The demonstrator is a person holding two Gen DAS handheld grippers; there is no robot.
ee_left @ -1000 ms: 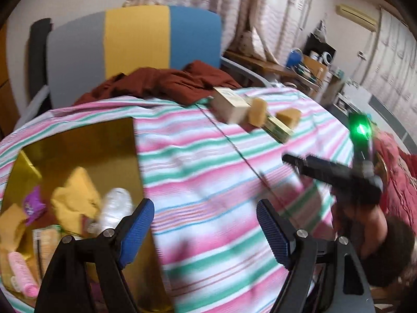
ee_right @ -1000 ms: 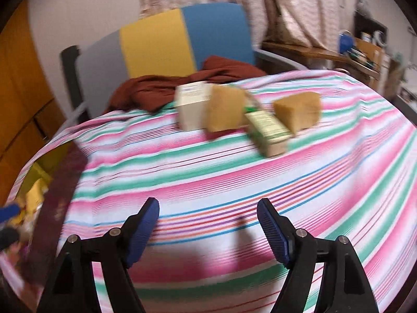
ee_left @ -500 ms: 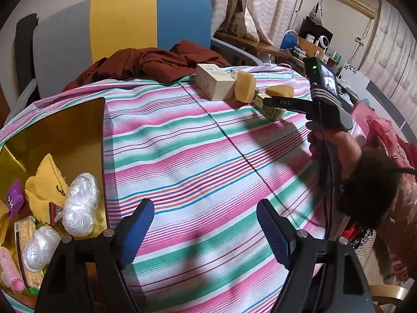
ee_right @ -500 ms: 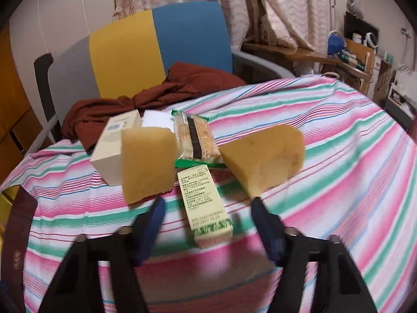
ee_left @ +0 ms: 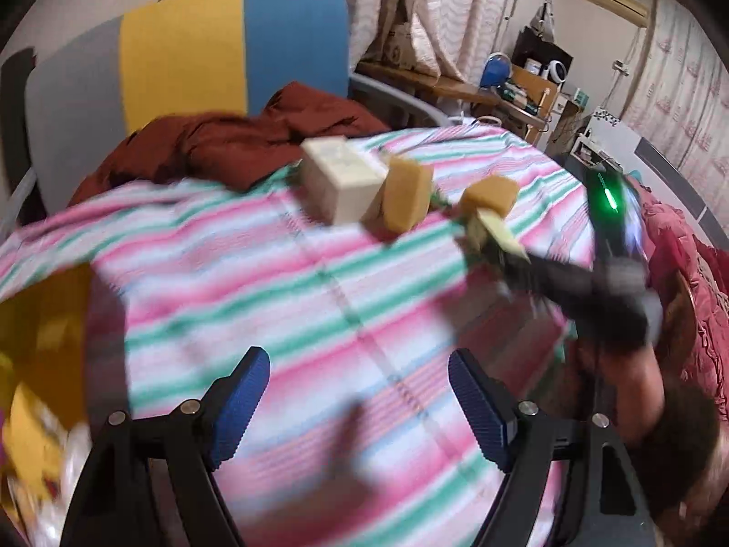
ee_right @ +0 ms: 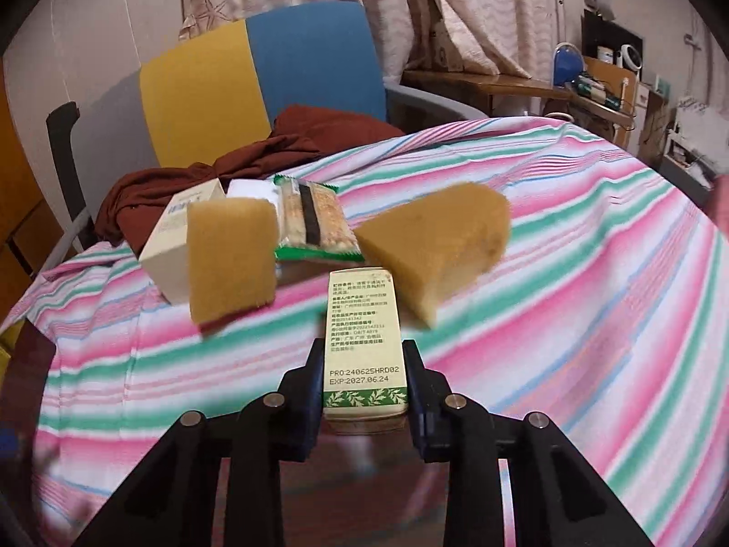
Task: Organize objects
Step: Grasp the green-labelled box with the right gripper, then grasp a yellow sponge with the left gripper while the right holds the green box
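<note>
Your right claw is clamped on both long sides of the green-trimmed carton, lying near the table's far edge. Its label reads PRO:240625HRD02, EXP:2027.06.24; the Chinese lines above are too small to read. Sponge stands far-left of it, second sponge far-right, snack packet between them, white box leftmost. Your left claw gapes wide over the stripes, holding nothing.
</note>
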